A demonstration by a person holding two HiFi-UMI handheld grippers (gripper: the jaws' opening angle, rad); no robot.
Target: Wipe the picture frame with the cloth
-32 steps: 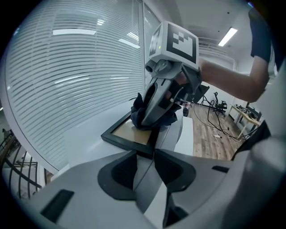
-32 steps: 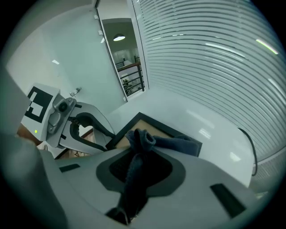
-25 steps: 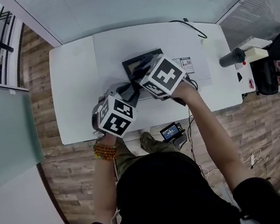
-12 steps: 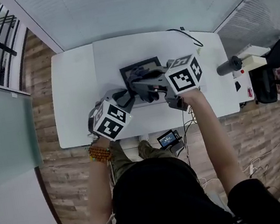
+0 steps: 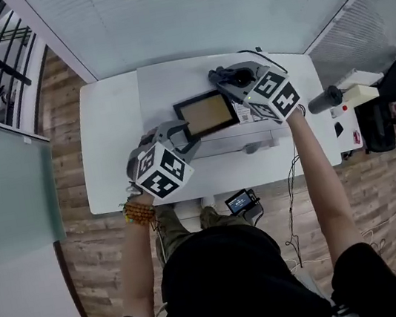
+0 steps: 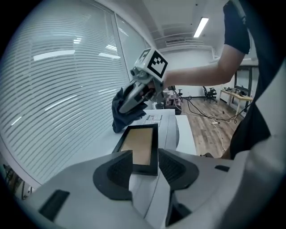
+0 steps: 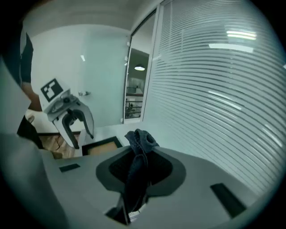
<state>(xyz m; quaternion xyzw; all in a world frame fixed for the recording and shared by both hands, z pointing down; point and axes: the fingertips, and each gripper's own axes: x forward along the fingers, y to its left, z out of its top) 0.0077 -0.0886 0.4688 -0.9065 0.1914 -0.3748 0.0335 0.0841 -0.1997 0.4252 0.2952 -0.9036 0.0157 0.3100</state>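
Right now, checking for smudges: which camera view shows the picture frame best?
Head view: nearly the whole picture frame, from above. Left gripper view shows it foreshortened, partly behind its jaws; right gripper view, only a corner.

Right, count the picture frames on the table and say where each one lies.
1. The picture frame lies flat near the middle of the white table. No other shows, though part of the table is hidden.

our head camera looks steeply down on the table (image 5: 113,145), our gripper cameras peer closely along their jaws, all three share the picture frame (image 5: 206,113)
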